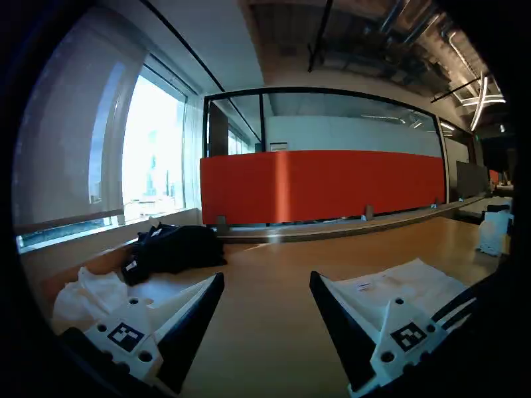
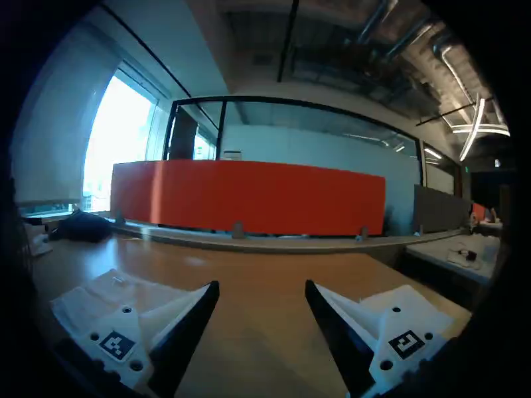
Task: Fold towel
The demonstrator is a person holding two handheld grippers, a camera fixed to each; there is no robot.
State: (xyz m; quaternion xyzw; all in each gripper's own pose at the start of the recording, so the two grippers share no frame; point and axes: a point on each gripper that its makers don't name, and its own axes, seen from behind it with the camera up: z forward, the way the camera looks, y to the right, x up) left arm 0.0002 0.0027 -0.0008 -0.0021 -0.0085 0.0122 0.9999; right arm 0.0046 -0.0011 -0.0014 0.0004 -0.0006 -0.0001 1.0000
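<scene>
Left hand-held gripper (image 1: 265,274): its two fingers are spread wide with nothing between them. It is low over the desk (image 1: 279,318) and points toward the orange partition (image 1: 318,186).
Right hand-held gripper (image 2: 261,282): its fingers are likewise spread apart with nothing between them, and only bare wood shows in the gap.
Towel (image 1: 411,275): white and lying flat on the desk. In the left gripper view it is behind the right-hand finger; in the right gripper view it (image 2: 109,292) is behind the left-hand finger. Whether either finger touches it cannot be told.
Desk: light wood and long, running up to the partition.
Black bundle (image 1: 172,249): a dark, slumped heap on the far left of the desk, near the window (image 1: 152,152). In the right gripper view it (image 2: 79,227) looks small and sits well apart from the towel.
Crumpled white cloth (image 1: 89,298): just beside the black bundle, behind the left-hand finger in the left gripper view.
Orange partition: stands upright along the desk's far edge, with glass panels above it.
Neighbouring desk (image 2: 458,252): off to the right in the right gripper view, with small items on it too blurred to identify.
</scene>
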